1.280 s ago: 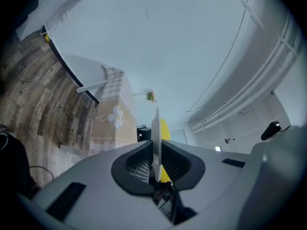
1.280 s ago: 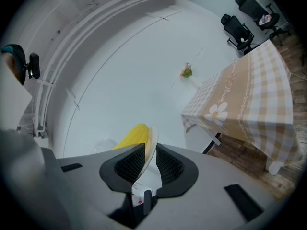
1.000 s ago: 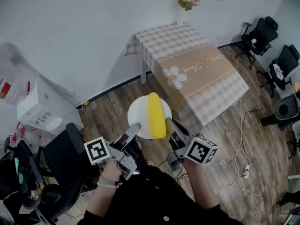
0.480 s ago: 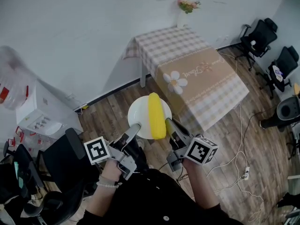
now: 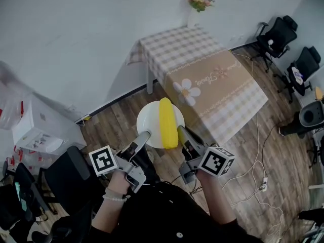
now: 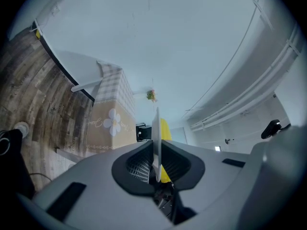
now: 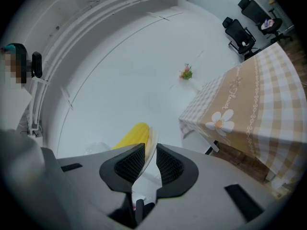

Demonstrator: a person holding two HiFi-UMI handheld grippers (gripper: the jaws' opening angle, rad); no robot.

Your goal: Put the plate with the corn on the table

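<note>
A white plate (image 5: 150, 121) carries a yellow corn cob (image 5: 167, 122) and hangs in the air over the wooden floor, short of the table (image 5: 217, 85). My left gripper (image 5: 143, 136) is shut on the plate's near-left rim, my right gripper (image 5: 180, 133) on its near-right rim. In the left gripper view the plate (image 6: 156, 133) runs edge-on between the pads, with the corn (image 6: 165, 131) behind it. The right gripper view shows the plate's rim (image 7: 151, 147) pinched between the jaws and the corn (image 7: 132, 135) beyond. The table wears a checked cloth with a daisy print.
A small vase of flowers (image 5: 198, 4) stands at the table's far end by the white wall. Black office chairs (image 5: 276, 37) stand to the right, another (image 5: 66, 178) at the left beside a white cabinet (image 5: 40, 130). Cables (image 5: 258, 151) trail across the floor.
The view has shifted a little: the table and the white cabinet now sit slightly further left and lower. The plate with the corn stays level in both grippers.
</note>
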